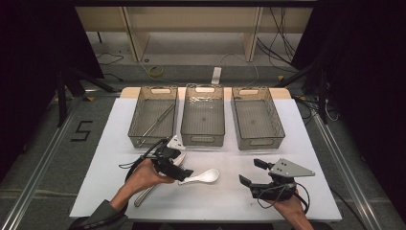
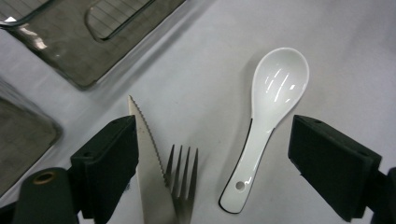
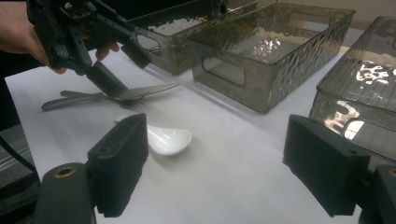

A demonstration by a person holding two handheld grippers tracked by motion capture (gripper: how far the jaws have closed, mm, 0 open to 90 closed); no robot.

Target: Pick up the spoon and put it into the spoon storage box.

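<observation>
A white ceramic spoon (image 1: 205,177) lies on the white table, bowl pointing right. My left gripper (image 1: 179,165) hovers open just over its handle end. In the left gripper view the spoon (image 2: 268,112) lies between the two spread jaws, nearer the right one, untouched. A serrated knife (image 2: 145,154) and a fork (image 2: 183,175) lie side by side against the left jaw. My right gripper (image 1: 253,172) rests open near the front right with nothing between its jaws. The right gripper view has the spoon (image 3: 169,139) just beyond its left jaw, with my left gripper (image 3: 100,70) above the knife and fork (image 3: 126,94).
Three smoky clear bins stand in a row at the back: left bin (image 1: 148,141) holding long metal tongs (image 1: 157,122), middle bin (image 1: 202,140) and right bin (image 1: 262,142). The knife and fork handles (image 1: 143,194) run toward the front edge under the left forearm.
</observation>
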